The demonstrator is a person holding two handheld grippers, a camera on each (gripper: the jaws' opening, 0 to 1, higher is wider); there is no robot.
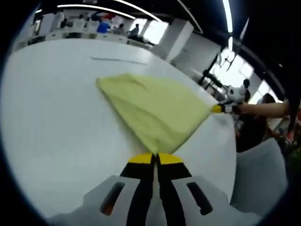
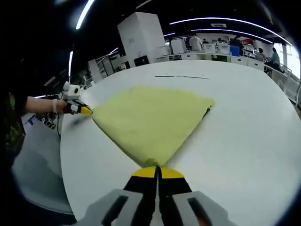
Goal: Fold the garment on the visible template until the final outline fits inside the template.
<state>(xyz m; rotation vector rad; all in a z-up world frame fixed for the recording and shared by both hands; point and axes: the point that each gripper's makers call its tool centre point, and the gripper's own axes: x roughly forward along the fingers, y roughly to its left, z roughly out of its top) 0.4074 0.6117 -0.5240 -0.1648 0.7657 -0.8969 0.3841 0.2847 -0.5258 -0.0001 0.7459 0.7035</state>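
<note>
Yellow garment lies spread on the white tabletop, stretched between two corners. Left hand-held gripper: jaws closed, pinching the near corner of the cloth. Right hand-held gripper: jaws likewise closed on the opposite corner; in the left gripper view it appears at the far corner. Judgement: the cloth is light, soft and limp, sags where unsupported and may slip from a shallow pinch. Corners and hem edges are the best holds. A faint line is marked beyond the garment.

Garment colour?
Pale yellow-green garment, plain, no pattern; clearest in the right gripper view.
</note>
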